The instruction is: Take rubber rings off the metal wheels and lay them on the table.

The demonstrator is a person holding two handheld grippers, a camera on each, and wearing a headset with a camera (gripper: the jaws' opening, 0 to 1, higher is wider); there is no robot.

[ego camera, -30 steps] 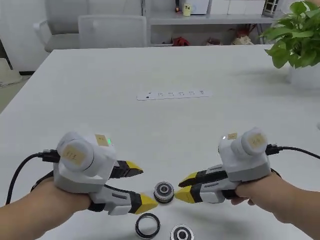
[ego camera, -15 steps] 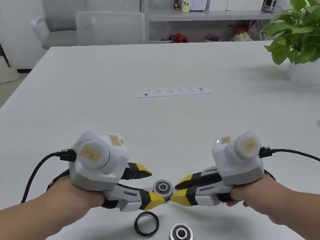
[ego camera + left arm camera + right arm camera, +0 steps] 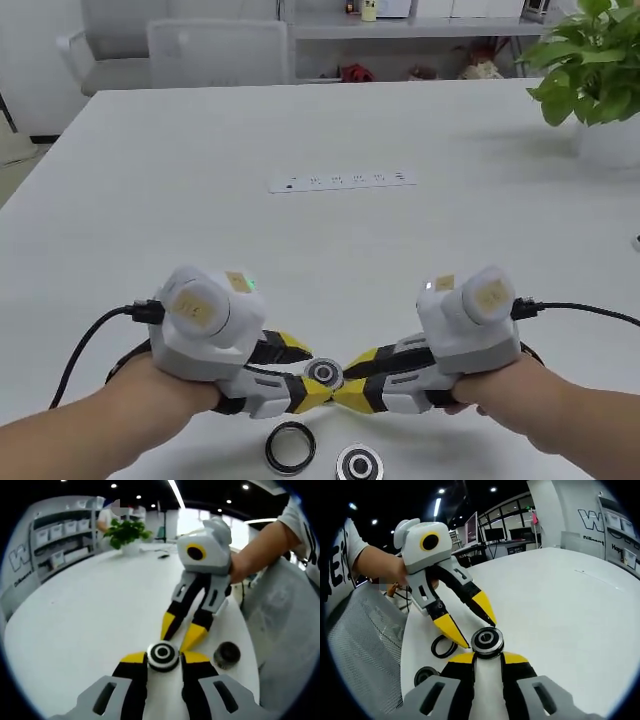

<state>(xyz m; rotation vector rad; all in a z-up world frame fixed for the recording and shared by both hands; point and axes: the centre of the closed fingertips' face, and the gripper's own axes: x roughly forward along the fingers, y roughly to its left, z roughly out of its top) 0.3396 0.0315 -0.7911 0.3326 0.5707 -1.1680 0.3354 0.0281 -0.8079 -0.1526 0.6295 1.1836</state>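
Head view: left gripper (image 3: pixel 306 370) and right gripper (image 3: pixel 346 378) flank a small silver metal wheel (image 3: pixel 323 374) in its black rubber ring on the white table (image 3: pixel 330 250), both jaw pairs parted, neither clamped. Likely next: one pinches the wheel, one peels. A loose black rubber ring (image 3: pixel 290 447) lies nearby.

We find the head view looking forward and down over the table (image 3: pixel 330 260). The gripper views sit low and close, facing each other across the wheel (image 3: pixel 323 374), which all three share.
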